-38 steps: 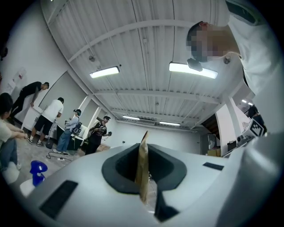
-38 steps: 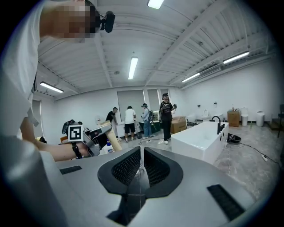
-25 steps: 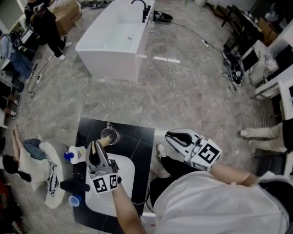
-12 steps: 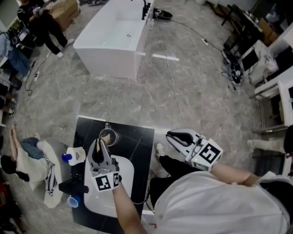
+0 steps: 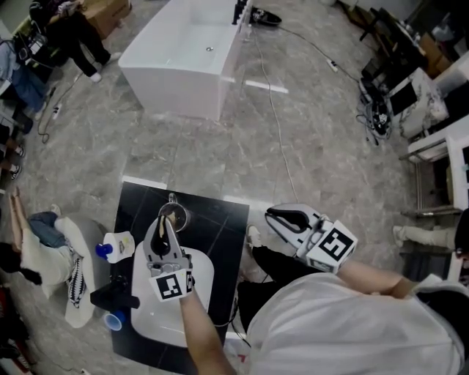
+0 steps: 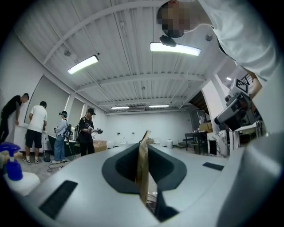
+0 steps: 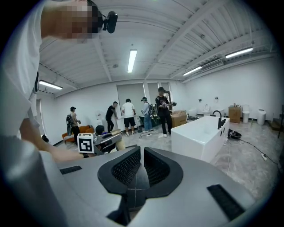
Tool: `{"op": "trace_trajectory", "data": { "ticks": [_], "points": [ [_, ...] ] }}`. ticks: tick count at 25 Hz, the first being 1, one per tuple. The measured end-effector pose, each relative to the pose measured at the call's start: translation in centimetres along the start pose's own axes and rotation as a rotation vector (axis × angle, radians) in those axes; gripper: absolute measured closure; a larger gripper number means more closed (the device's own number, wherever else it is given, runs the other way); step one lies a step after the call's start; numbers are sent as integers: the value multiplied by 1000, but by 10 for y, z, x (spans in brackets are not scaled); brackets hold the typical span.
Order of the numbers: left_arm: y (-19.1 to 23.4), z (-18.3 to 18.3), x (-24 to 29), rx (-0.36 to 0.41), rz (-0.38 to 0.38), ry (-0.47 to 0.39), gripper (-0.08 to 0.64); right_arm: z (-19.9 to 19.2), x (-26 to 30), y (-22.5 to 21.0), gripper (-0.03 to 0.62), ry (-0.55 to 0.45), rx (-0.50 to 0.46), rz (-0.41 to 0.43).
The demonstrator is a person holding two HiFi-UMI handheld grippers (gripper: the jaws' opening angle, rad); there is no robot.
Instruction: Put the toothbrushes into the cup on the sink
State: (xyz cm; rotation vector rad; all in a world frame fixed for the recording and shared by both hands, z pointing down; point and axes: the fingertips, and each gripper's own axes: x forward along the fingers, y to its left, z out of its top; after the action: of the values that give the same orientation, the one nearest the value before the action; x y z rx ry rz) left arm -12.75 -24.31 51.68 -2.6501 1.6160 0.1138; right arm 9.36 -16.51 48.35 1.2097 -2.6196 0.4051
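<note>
Nearest, the white sink (image 5: 199, 282) sits in a black tiled countertop (image 5: 220, 228). On the near left rim stand a small blue cup (image 5: 113, 320) and a black tap (image 5: 110, 295), with a white bottle with a blue cap (image 5: 111, 246) just beyond them. What the blue cup holds I cannot tell.

Over the basin, the left gripper (image 5: 165, 224) points level towards the far edge of the counter. Its 2 jaws are clamped narrowly on 1 tan toothbrush (image 6: 143, 168), which stands on edge between the pads. The toothbrush's far end reaches the mouth of the clear glass cup (image 5: 184, 220), which stands on the countertop just past the basin. How deep the toothbrush goes into the cup, and whether anything else is in it, I cannot tell.

To the right, off the counter and over the floor, the right gripper (image 5: 272, 214) has its 2 jaws pressed together with nothing between them.

Far across the grey marble floor (image 5: 220, 157) stands a white bathtub (image 5: 176, 73) with a black tap (image 5: 239, 11) at its far end. Several people (image 7: 128, 116) stand at the far left.
</note>
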Motion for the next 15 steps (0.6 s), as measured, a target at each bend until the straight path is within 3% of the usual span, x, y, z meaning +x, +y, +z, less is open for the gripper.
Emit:
{"op": "trace_trajectory", "data": {
  "ticks": [15],
  "points": [
    [-10, -25, 11, 78, -28, 60, 532, -1, 23, 4, 541, 32, -3, 31]
  ]
}}
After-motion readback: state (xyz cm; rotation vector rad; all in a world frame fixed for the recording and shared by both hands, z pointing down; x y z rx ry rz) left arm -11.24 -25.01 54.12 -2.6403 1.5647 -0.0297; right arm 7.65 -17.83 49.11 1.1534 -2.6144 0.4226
